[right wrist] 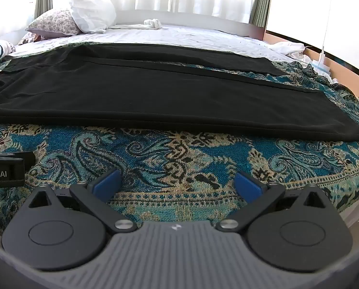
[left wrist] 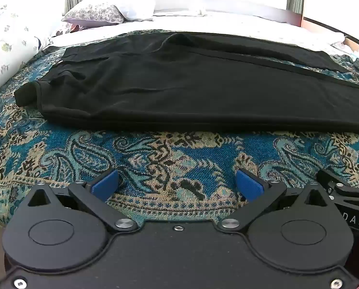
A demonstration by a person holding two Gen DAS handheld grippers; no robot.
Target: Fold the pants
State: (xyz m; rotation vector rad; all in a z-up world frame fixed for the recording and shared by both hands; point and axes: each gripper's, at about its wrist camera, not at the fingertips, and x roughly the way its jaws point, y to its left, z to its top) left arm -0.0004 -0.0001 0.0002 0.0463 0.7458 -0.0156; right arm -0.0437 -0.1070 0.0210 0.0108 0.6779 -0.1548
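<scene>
Black pants (left wrist: 179,89) lie flat across a blue paisley bedspread (left wrist: 169,154), waistband at the left, legs running right. In the right wrist view the pants (right wrist: 167,96) show their leg ends at the right, one leg lying partly over the other. My left gripper (left wrist: 178,184) is open and empty, low over the bedspread, short of the pants' near edge. My right gripper (right wrist: 177,183) is open and empty, also short of the near edge. The right gripper's body shows at the right edge of the left wrist view (left wrist: 348,192).
Pillows (left wrist: 95,14) lie at the far left of the bed. A white sheet (right wrist: 179,36) covers the far half, with a bunched white cloth (right wrist: 152,24) on it. A bright curtained window is behind. The bed's right edge (right wrist: 343,72) has a wooden frame.
</scene>
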